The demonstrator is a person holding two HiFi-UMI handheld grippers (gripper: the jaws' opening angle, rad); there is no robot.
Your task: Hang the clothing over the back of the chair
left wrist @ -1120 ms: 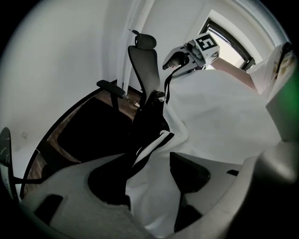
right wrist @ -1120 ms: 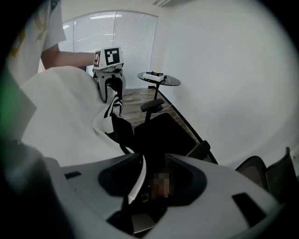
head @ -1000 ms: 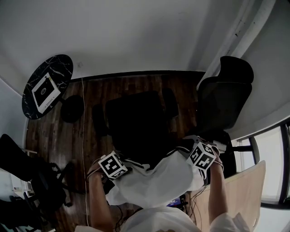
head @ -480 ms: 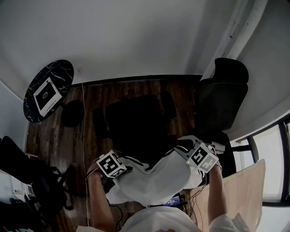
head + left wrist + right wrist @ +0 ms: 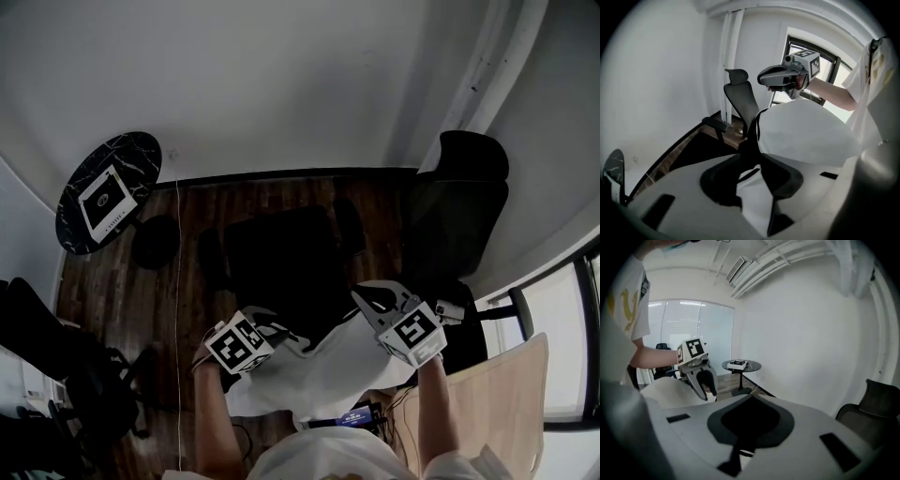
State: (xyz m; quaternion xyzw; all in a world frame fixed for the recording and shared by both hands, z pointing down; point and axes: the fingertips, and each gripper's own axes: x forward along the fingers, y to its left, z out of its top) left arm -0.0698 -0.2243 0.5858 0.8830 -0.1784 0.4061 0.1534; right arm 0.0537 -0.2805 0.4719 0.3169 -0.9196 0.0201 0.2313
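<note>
A white clothing item (image 5: 328, 370) with black stripes hangs between my two grippers, just in front of the person. In the head view the black chair (image 5: 281, 253) stands right beyond it. My left gripper (image 5: 269, 321) holds the clothing's left part; white cloth (image 5: 757, 199) with a black stripe fills the gap between its jaws, which have just been closing. My right gripper (image 5: 368, 300) holds the right part; its jaws have just been closing and now pinch a thin white edge (image 5: 747, 452). Each gripper shows in the other's view: right gripper (image 5: 762, 77), left gripper (image 5: 706, 389).
A second black office chair (image 5: 464, 202) stands at the right by the wall. A round dark marble table (image 5: 108, 192) with a white box is at the far left. Another dark chair (image 5: 56, 356) is at the lower left, a pale wooden panel (image 5: 506, 394) at the lower right.
Both grippers have risen and lifted the clothing's top edge. The right gripper has tipped upward and its jaws have come together on the cloth.
</note>
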